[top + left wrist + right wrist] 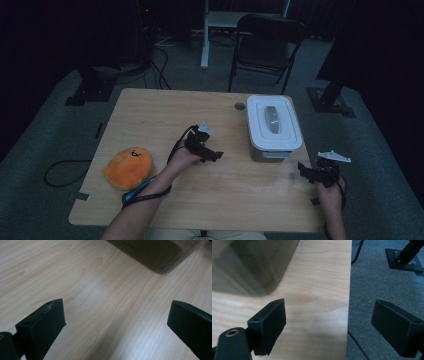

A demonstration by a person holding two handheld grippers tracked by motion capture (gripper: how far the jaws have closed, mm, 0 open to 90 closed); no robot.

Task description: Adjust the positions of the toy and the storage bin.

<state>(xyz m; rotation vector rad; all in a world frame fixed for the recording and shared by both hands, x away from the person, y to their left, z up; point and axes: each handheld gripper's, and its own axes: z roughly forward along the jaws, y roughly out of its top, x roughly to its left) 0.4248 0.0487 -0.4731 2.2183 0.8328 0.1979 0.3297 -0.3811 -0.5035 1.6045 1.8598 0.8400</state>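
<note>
High view: we flank the lidded container [274,129], left hand-held gripper [214,155] and right hand-held gripper [306,171] both spread; the right overhangs the bench [150,115] edge, risking a miss.

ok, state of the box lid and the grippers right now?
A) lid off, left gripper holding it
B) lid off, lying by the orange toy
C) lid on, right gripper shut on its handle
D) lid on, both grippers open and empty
D: the lid sits on the box, while the left gripper and right gripper each show jaws spread wide with nothing between them.
</note>
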